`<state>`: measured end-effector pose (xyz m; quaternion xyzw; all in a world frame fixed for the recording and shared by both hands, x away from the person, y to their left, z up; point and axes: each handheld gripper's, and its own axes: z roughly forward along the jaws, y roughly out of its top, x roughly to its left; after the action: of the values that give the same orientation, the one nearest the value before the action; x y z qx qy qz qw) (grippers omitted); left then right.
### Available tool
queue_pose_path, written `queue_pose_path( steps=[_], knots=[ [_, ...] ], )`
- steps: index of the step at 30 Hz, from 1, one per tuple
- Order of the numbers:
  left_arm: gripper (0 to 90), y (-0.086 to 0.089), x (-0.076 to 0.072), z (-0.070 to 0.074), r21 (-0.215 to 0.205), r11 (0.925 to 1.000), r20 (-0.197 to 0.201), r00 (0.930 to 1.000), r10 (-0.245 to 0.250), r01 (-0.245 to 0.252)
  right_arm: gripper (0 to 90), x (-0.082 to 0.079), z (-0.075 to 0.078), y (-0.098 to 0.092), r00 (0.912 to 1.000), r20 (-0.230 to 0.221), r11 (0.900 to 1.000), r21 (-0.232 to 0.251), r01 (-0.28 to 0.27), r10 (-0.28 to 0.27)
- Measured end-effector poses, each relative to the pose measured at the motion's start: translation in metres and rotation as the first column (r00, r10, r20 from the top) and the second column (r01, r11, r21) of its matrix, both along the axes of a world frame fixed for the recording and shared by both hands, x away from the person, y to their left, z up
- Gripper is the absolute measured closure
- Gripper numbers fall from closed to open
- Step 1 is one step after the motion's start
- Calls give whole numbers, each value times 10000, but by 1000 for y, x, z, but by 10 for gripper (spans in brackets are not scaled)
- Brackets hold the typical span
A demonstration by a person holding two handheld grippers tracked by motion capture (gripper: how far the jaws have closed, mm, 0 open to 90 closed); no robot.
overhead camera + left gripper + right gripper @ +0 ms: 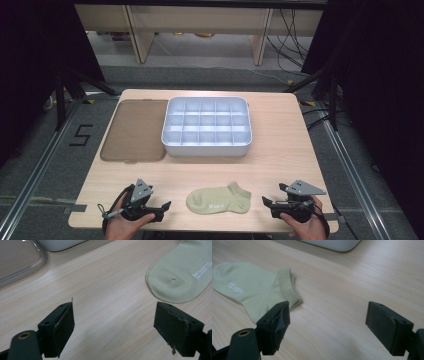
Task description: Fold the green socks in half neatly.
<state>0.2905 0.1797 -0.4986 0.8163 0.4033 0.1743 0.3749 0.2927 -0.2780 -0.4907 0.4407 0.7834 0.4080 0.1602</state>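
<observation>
A pale green ankle sock (219,199) lies flat near the front edge of the wooden table (280,160), toe to the left and cuff to the right. My left gripper (164,207) rests left of the sock, open, with bare wood between its jaws. In the left gripper view the gripper (115,327) looks across the table at the sock's toe (180,275). My right gripper (266,204) rests right of the sock, open and holding nothing. From the right gripper (328,326) the sock's cuff (287,287) lies just beyond the left jaw.
A white divided tray (206,145) with several empty compartments stands at the middle of the table. A brownish translucent lid (135,130) lies flat to its left. Dark stands and cables ring the table on the floor.
</observation>
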Motion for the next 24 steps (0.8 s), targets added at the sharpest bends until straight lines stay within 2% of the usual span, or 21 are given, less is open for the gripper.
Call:
queue_pose_path(
  steps=[1,3,4,6,7,8,9,10,11,12,13,16,17,18,21,24],
  knots=[
    [160,0,0,0,76,9999,-69,9999,-81,81,208,2,0,-2,9994,247,9995,-224,-238,244],
    [160,0,0,0,15,10000,-79,10000,-16,16,225,3,1,-2,9989,180,9988,-223,-439,443],
    [161,0,0,0,86,9999,-112,9999,-55,56,238,2,1,-2,9987,312,9985,-375,-403,414],
    [161,-1,0,0,56,10000,-172,9998,-19,20,246,3,1,-1,9972,288,9974,-237,-685,692],
    [161,-1,1,0,-16,10000,-150,9999,-75,75,258,3,2,-1,9974,257,9977,-167,-664,668],
    [158,-2,1,0,-190,9998,-174,9998,18,-21,272,3,1,-1,9967,423,9974,-244,-680,690],
    [155,-2,1,0,-287,9996,-258,9996,63,-70,278,0,1,2,9991,272,9994,-80,-338,340],
    [155,-2,2,0,-368,9993,-303,9995,-9,-3,280,0,1,2,9991,154,9992,-85,-399,400],
    [155,-2,2,0,-348,9994,-340,9994,-88,76,286,0,2,2,9991,233,9991,-241,-348,353],
    [155,-3,2,0,-440,9990,-384,9992,-84,67,291,2,1,1,9975,360,9978,-290,-597,607],
    [155,-4,3,0,-594,9982,-401,9991,-110,86,291,2,1,1,9974,384,9977,-312,-595,607],
    [161,-11,3,1,-700,9972,-469,9985,-284,250,291,2,1,2,9973,470,9976,-432,-545,565],
    [173,-13,3,1,-638,9970,-443,9980,-458,430,291,2,1,3,9969,495,9974,-411,-596,616],
    [185,-14,4,2,-494,9970,-381,9974,-616,597,291,2,1,2,9961,326,9962,-319,-809,820],
    [238,-22,6,1,-807,9943,-414,9965,-732,697,293,3,1,3,9946,330,9946,-375,-967,979],
    [294,-28,8,-1,-736,9931,-583,9937,-955,911,301,3,1,4,9949,319,9946,-447,-940,955]
  ],
)
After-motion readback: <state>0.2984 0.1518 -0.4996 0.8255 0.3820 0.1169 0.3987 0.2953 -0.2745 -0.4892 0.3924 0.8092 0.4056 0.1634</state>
